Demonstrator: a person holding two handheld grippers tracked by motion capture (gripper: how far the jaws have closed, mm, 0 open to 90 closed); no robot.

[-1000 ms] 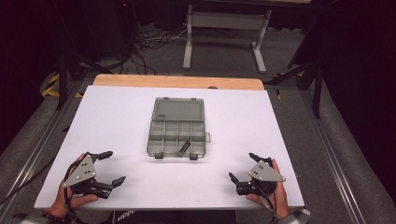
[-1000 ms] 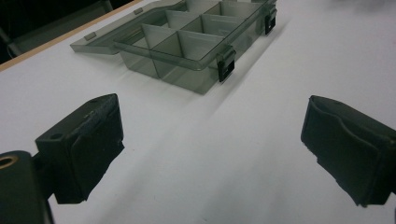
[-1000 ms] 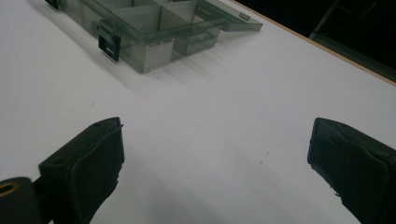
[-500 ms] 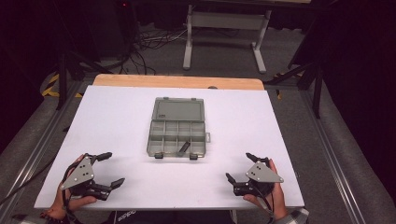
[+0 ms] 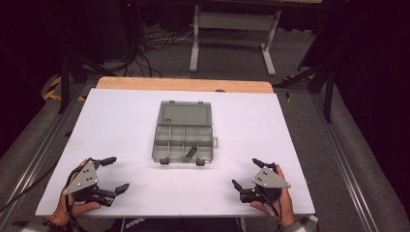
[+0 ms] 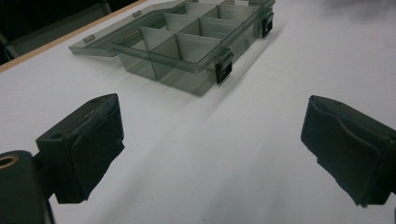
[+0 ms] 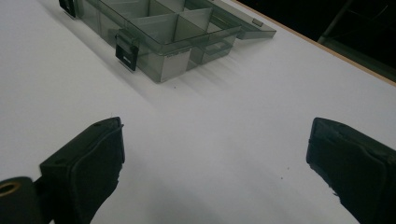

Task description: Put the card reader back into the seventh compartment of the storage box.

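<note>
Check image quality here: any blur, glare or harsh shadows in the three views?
High view: evenly lit white table, dark surroundings, slightly soft focus. Left gripper view: the near tool pads are blurred, and the organizer box casts a soft shadow. Right gripper view: the box is sharp and the table slightly overexposed, with no strong glare.

The high view looks forward and down from above my near side, taking in the whole worktop [image 5: 121, 121]. Each gripper view rides low and close over it, facing far, and all three share the open organizer box [image 5: 183, 137] [image 6: 187, 51] [image 7: 159, 32].
</note>
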